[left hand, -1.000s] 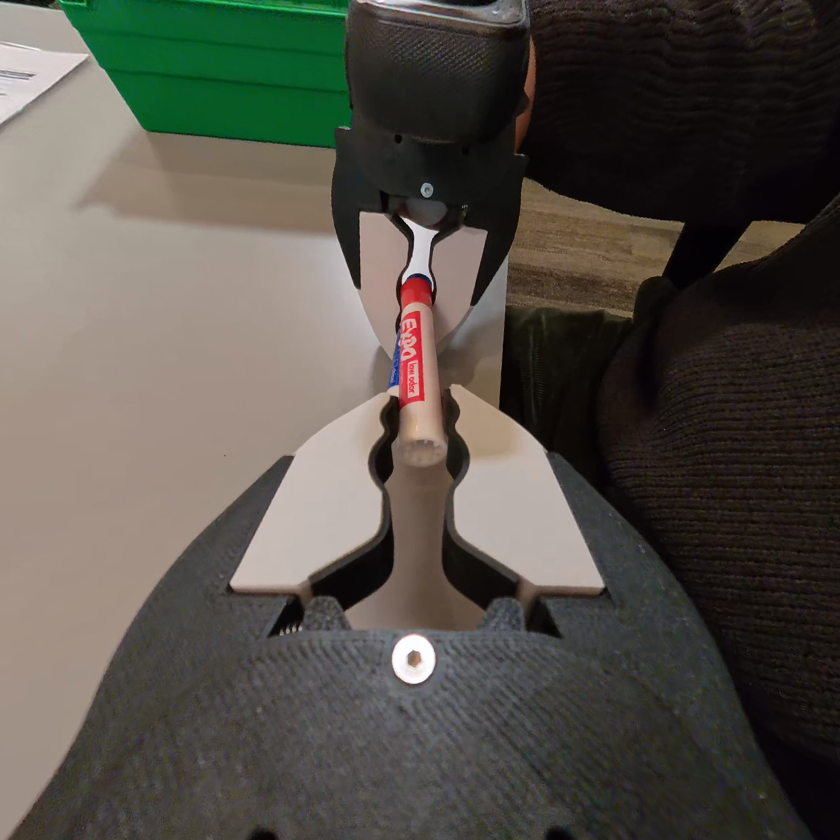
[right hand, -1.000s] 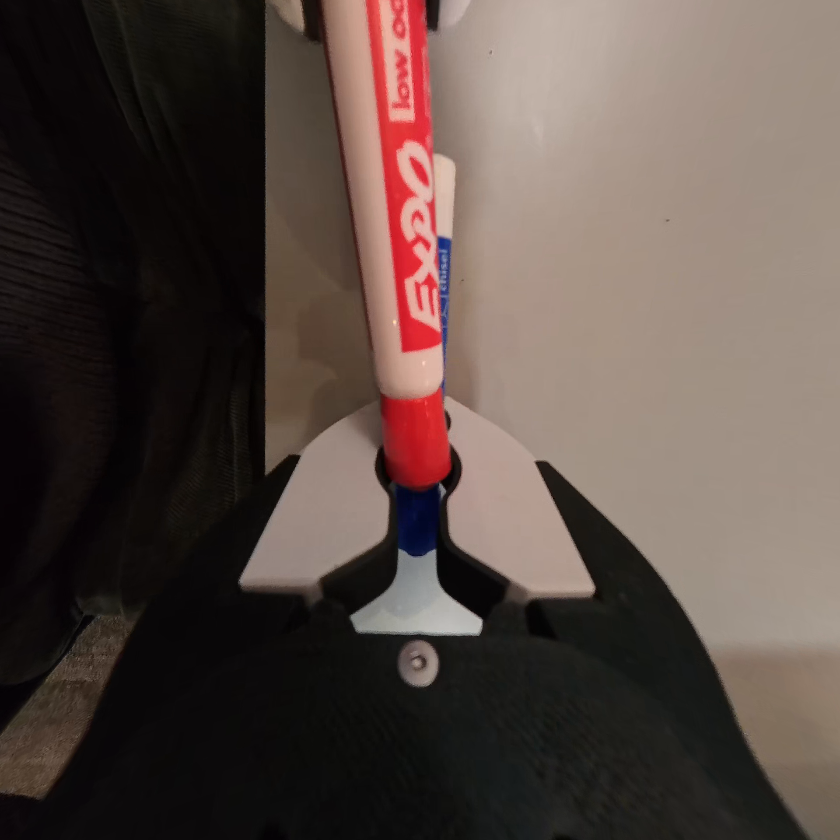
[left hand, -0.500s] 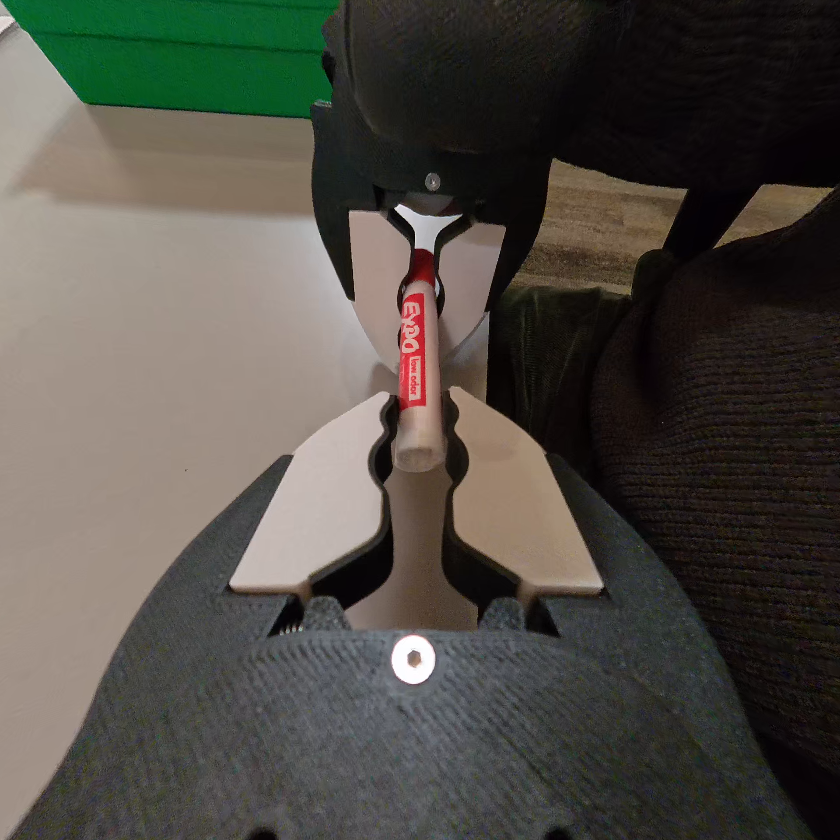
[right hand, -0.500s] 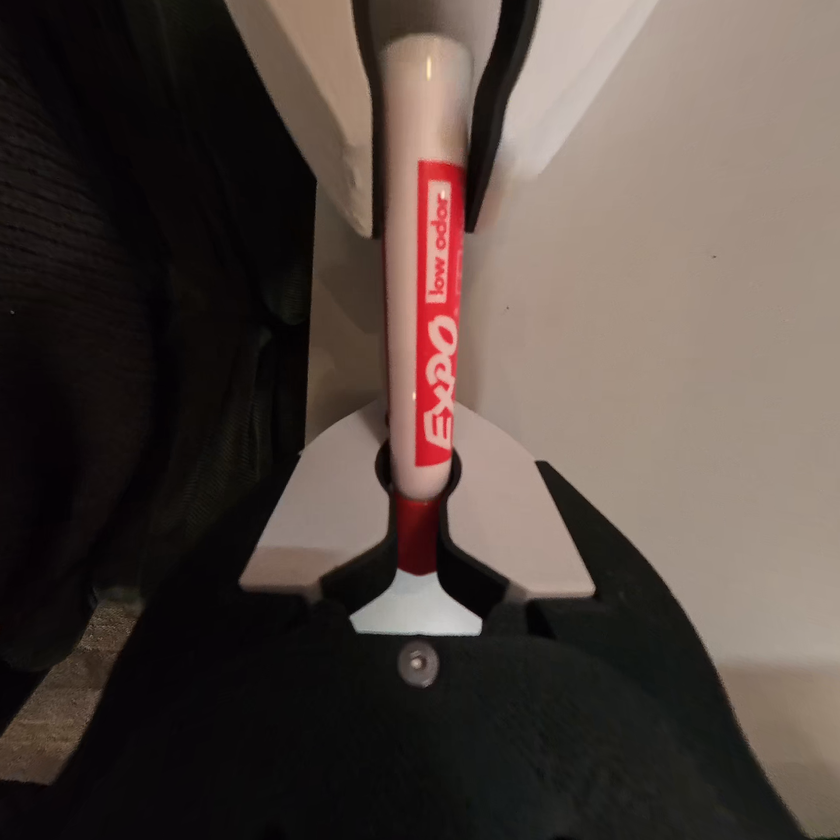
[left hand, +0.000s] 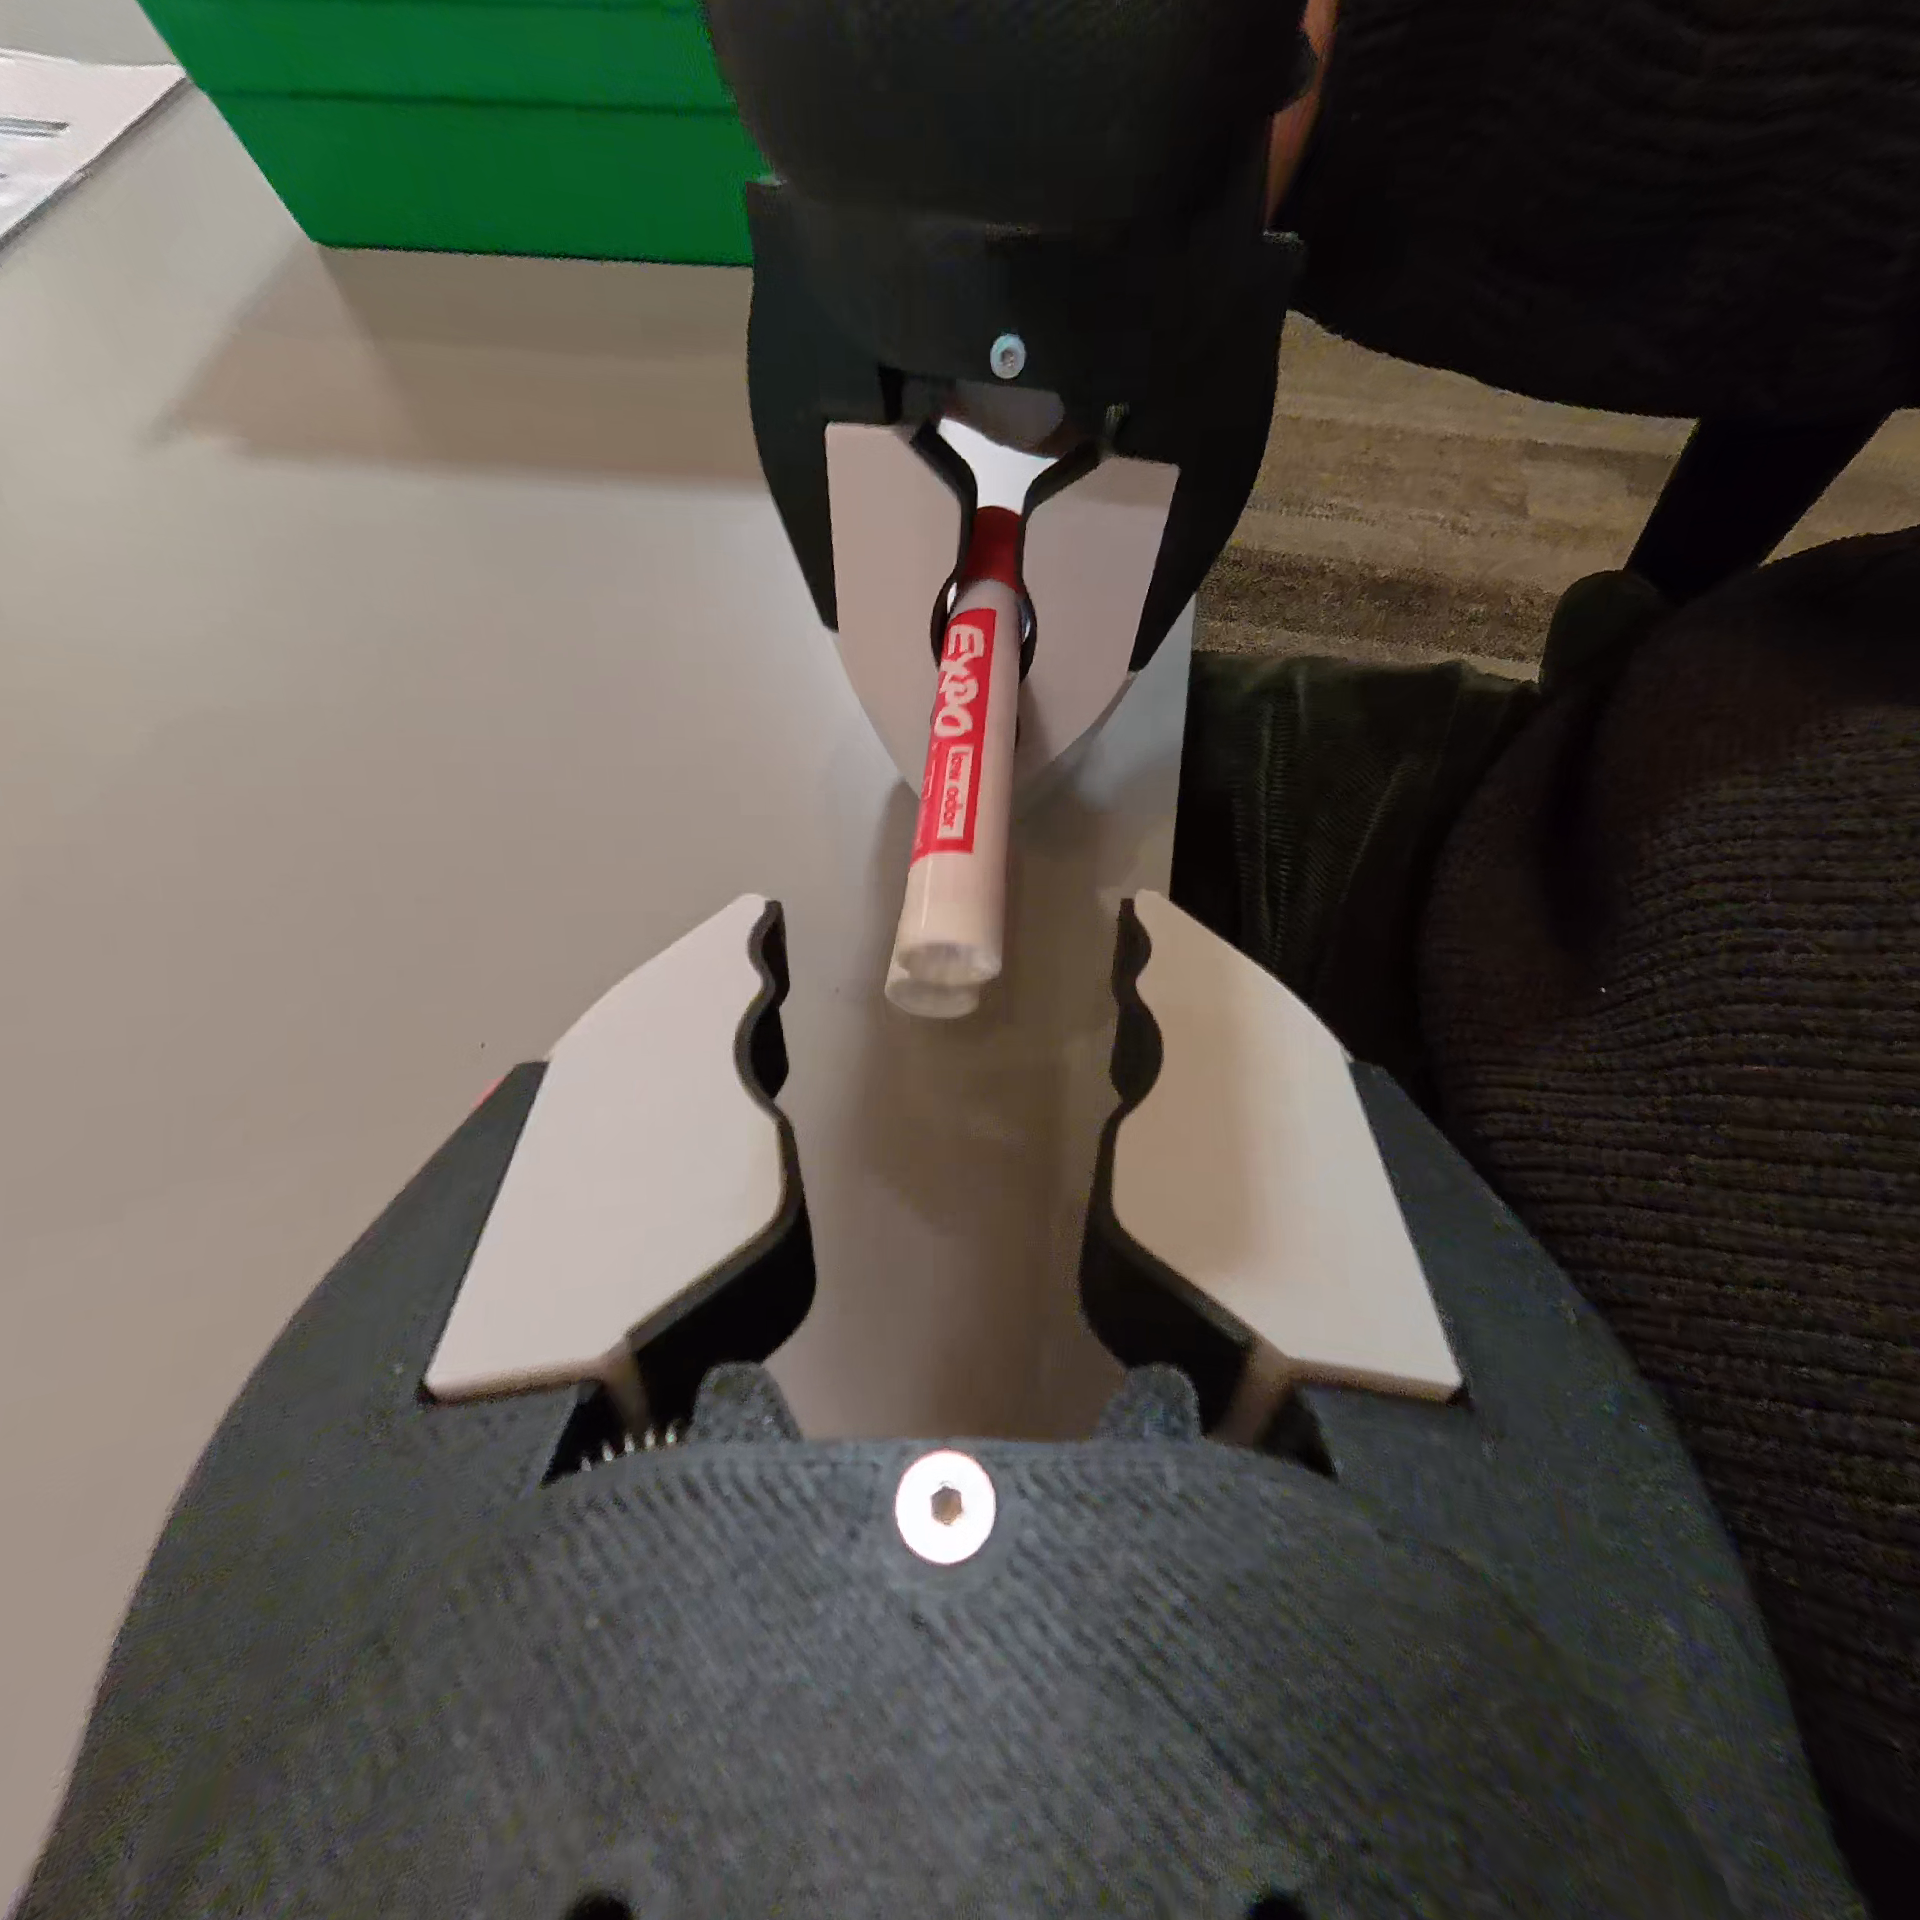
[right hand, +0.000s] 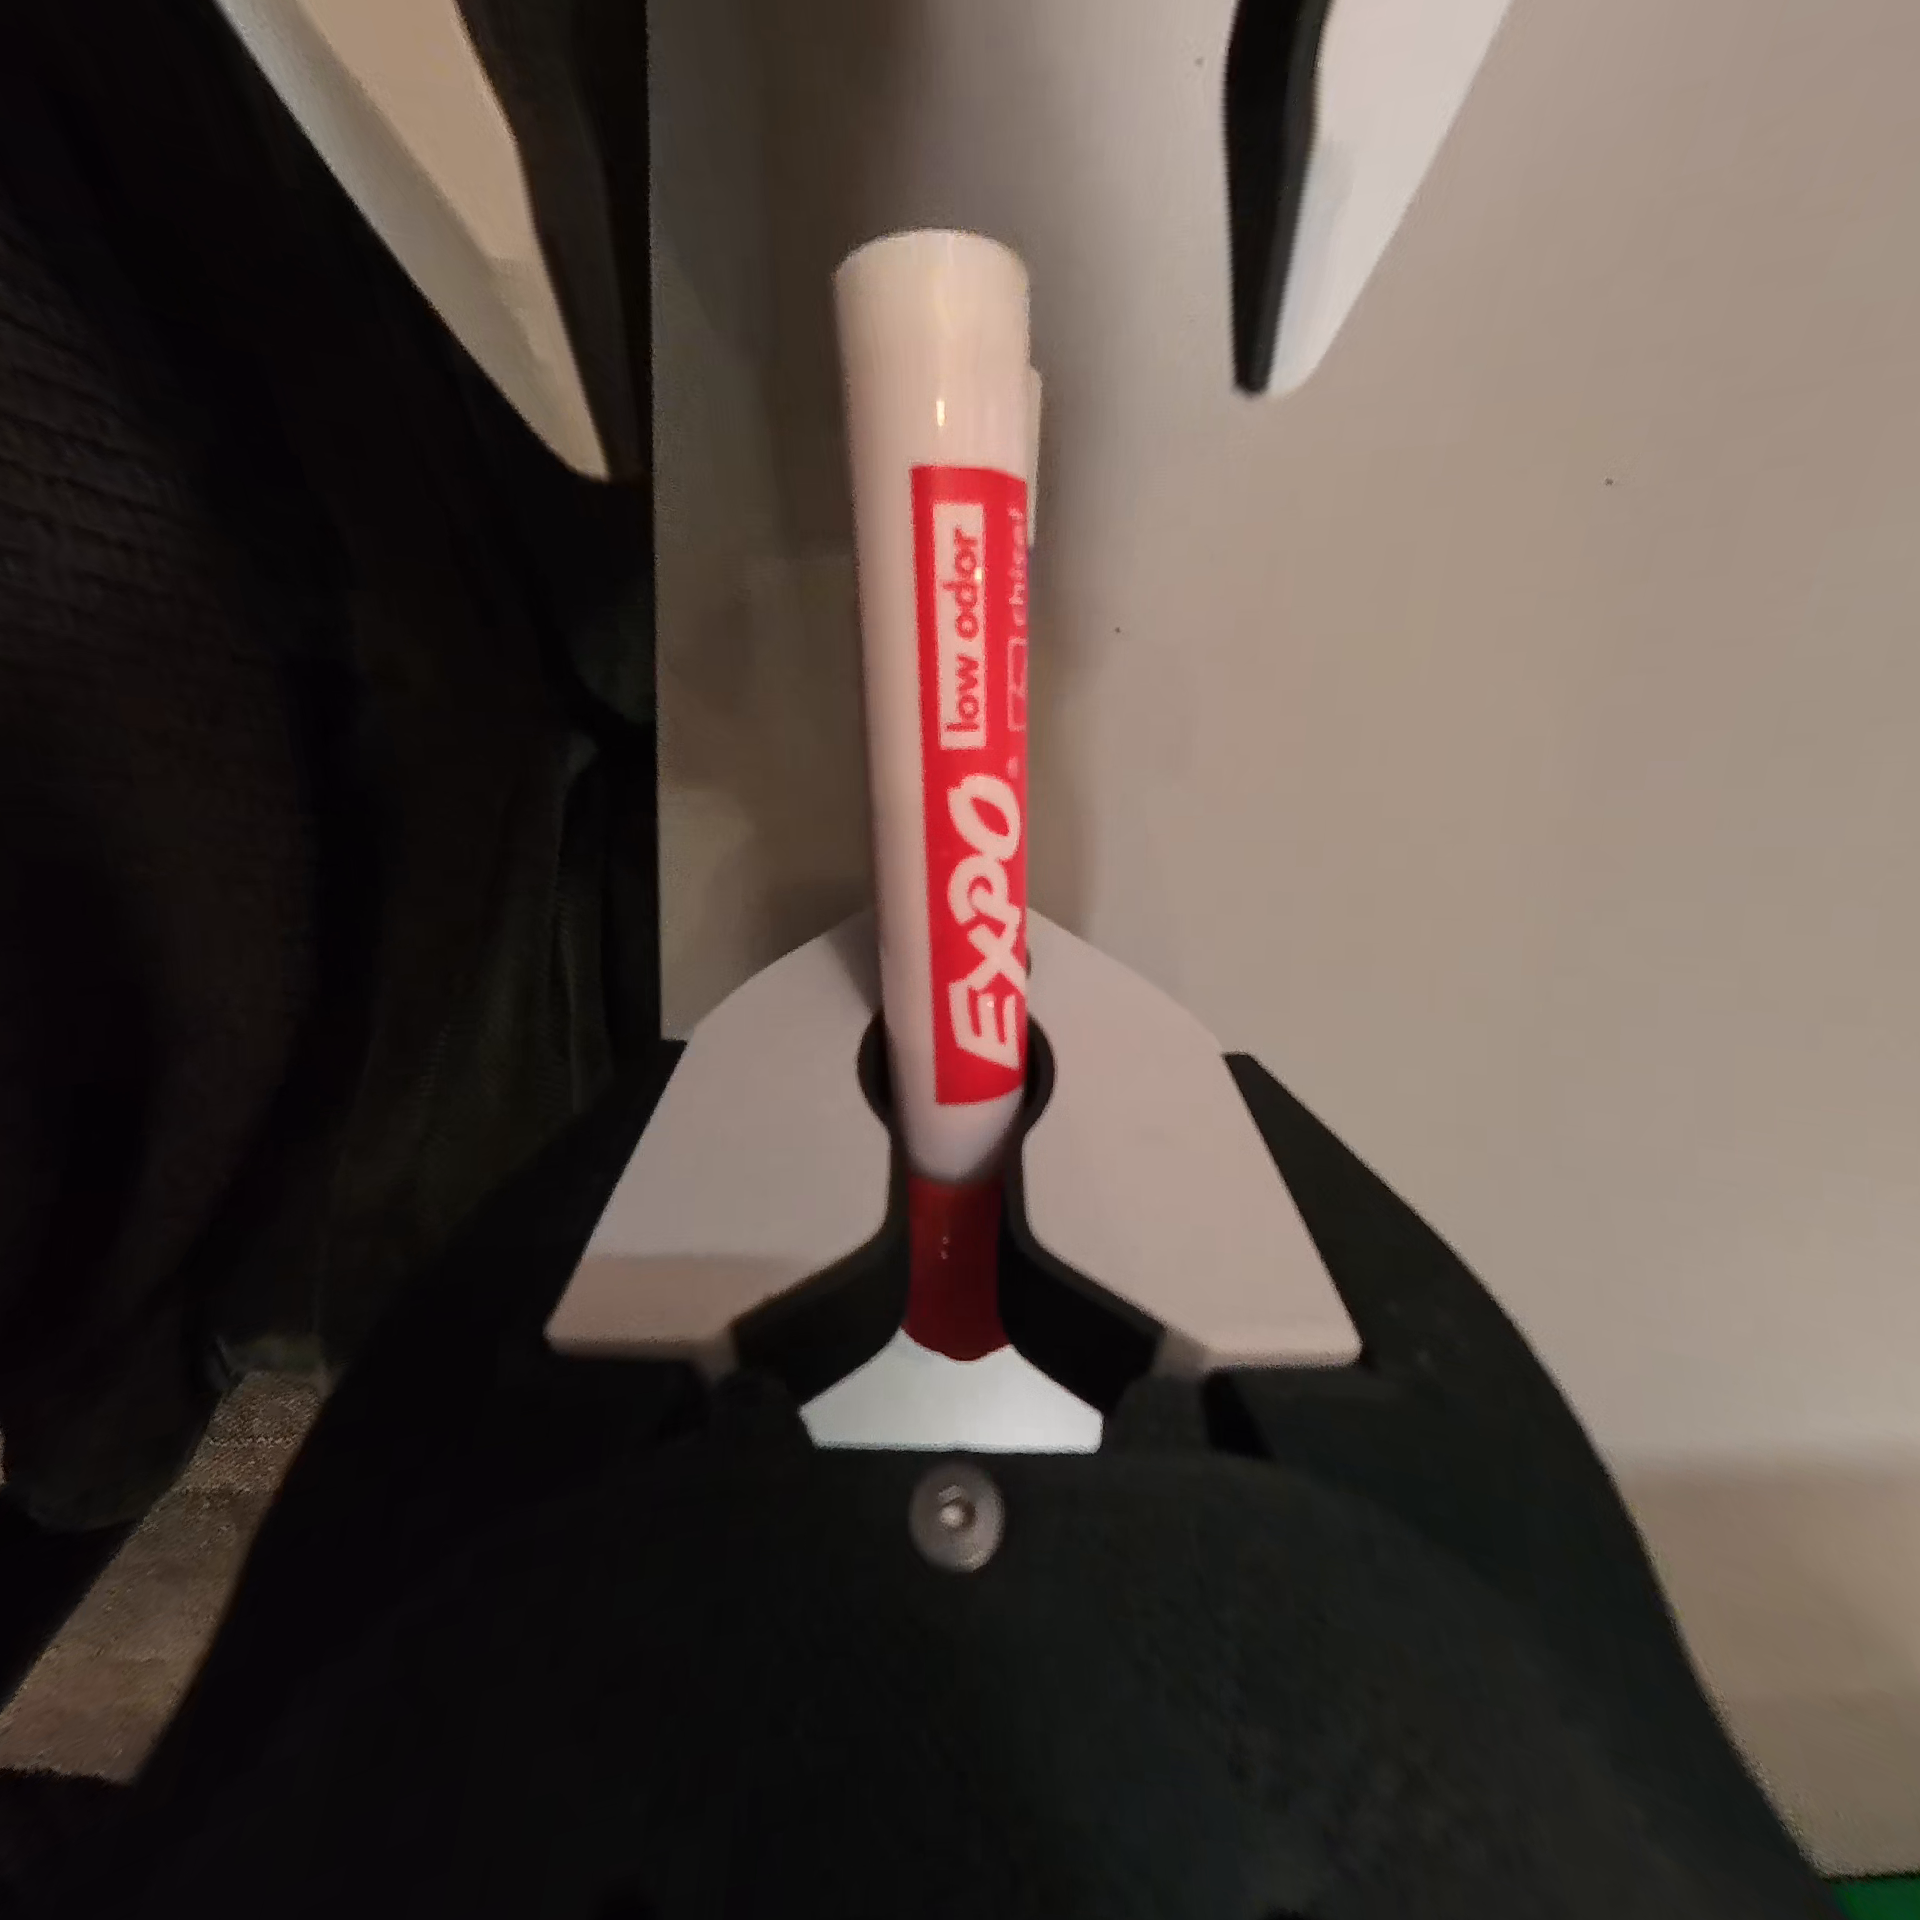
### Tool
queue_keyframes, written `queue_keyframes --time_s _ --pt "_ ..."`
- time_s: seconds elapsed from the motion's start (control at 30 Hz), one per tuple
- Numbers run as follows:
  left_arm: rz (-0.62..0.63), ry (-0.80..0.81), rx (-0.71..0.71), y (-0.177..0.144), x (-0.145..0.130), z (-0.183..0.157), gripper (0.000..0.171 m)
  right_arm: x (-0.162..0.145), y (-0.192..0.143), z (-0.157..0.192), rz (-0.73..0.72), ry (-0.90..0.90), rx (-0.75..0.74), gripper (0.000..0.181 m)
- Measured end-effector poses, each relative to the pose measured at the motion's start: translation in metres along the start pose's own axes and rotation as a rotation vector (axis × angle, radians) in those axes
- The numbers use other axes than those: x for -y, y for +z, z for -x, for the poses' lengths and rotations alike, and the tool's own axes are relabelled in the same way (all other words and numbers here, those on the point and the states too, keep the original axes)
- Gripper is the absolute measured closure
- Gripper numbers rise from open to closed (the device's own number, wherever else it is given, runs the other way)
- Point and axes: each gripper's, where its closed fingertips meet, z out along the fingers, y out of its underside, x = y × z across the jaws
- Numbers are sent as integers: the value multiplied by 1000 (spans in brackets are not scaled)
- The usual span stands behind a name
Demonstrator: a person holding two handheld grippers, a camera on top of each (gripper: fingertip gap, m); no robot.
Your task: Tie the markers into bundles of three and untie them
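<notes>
right gripper (right hand: pixel 954 1039) clamps red marker (right hand: pixel 951 727) – left gripper (left hand: pixel 948 997) spread

A red-capped marker (right hand: pixel 951 665) with a white barrel and a red printed band is seen clamped near its cap end, the dark red cap seated behind the round notch and the barrel pointing forward and slightly tilted, raised above the pale table. Its blunt white tail end (left hand: pixel 940 971) is left free, untouched on either side. A second white barrel edge is glimpsed just behind the first, touching it along its right side; its colour cannot be told. Whether any tie is wrapped around the markers cannot be made out
</notes>
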Motion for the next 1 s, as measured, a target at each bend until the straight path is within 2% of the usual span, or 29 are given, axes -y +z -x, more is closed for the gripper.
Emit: queue_keyframes --time_s 0.27,0.53,0.67,1.0 --pt "34 -9 -5 5 -12 3 130 -2 -3 -3 -16 16 3 167" --pt "19 -18 -7 3 -10 4 132 -3 -3 -1 -1 19 13 167" --pt "22 -18 -26 0 -12 4 153 -8 -3 1 32 36 22 167" --pt "39 -5 -55 6 -13 -5 155 -13 -5 9 90 58 56 167"
